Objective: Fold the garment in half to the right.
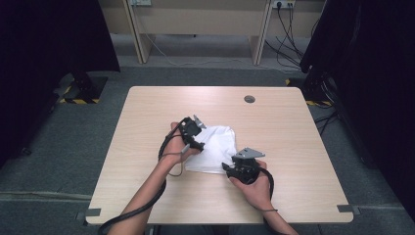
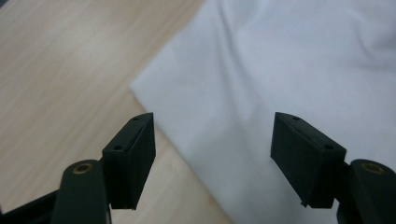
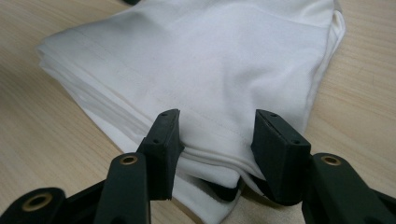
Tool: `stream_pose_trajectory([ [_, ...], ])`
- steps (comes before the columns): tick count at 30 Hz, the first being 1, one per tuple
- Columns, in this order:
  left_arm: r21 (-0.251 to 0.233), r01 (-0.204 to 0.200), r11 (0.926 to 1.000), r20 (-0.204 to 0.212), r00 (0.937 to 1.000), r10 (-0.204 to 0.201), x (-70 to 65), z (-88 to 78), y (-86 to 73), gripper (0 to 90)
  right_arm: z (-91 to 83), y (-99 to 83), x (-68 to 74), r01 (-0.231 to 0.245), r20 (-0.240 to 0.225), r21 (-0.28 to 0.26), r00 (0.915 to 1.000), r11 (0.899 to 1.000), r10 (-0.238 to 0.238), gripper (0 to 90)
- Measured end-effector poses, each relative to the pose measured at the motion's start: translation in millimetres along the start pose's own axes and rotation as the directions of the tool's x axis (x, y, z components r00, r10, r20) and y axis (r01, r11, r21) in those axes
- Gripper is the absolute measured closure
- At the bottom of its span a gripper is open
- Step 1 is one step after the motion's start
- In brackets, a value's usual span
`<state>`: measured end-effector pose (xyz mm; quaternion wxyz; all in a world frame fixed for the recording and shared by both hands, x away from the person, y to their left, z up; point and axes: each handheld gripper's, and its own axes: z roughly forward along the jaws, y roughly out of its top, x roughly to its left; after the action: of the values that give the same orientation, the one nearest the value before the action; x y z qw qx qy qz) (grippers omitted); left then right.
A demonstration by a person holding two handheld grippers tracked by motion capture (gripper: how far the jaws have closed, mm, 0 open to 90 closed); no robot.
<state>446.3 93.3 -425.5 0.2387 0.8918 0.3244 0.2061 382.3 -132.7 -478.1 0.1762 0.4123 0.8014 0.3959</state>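
A white folded cloth (image 1: 218,144) lies in the middle of the light wooden table (image 1: 288,132). At the cloth's left edge my left gripper (image 1: 200,139) hovers. In the left gripper view the left gripper (image 2: 215,130) is open above a corner of the cloth (image 2: 280,70), with nothing touching its pads. My right gripper (image 1: 226,167) sits at the cloth's near right corner. In the right gripper view the right gripper (image 3: 217,123) grips the stacked edge of the cloth (image 3: 210,56), and the layers bunch between the pads.
A round cable hole (image 1: 249,99) sits in the table's far side. Grey tape marks (image 1: 93,213) are at the near corners. Bare wood surrounds the cloth. Desk legs and cables (image 1: 288,44) stand on the floor beyond the table.
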Motion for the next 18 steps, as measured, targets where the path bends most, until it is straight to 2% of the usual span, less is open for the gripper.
stream_pose_trajectory([
  [4, 0.021, -0.003, 0.9998, -0.018, 0.9998, 0.003, -11.5, 0.0, -16.9, 31.1, 1.1, -0.9, 1.4, 0.009, 0.014, -0.007, 0.9999, 1.0, -0.008, 52.0],
  [6, 0.03, -0.005, 0.9995, -0.028, 0.9996, 0.005, -16.0, 6.4, -23.6, 31.3, 1.1, -0.9, 1.5, 0.006, 0.015, -0.008, 0.9999, 1.0, -0.006, 52.1],
  [8, 0.005, 0.022, 0.9997, -0.039, 0.999, -0.022, -18.1, 12.1, -27.8, 31.9, 1.2, -0.8, 1.0, 0.006, 0.013, -0.006, 0.9999, 1.0, -0.006, 52.1],
  [12, -0.016, 0.02, 0.9997, -0.064, 0.9977, -0.021, -16.9, 15.6, -25.6, 31.8, 2.6, 1.4, -1.7, 0.012, 0.023, 0.002, 0.9997, 1.0, -0.012, 52.2],
  [15, -0.013, 0.019, 0.9997, -0.068, 0.9975, -0.02, -13.1, 19.5, -20.7, 31.8, 5.9, 6.6, -3.9, 0.013, 0.035, 0.019, 0.9993, 1.0, -0.013, 52.0],
  [18, -0.022, 0.034, 0.9992, -0.076, 0.9965, -0.035, -8.0, 25.2, -15.7, 31.8, 11.5, 12.3, -9.8, 0.012, 0.041, 0.026, 0.9991, 1.0, -0.013, 52.0],
])
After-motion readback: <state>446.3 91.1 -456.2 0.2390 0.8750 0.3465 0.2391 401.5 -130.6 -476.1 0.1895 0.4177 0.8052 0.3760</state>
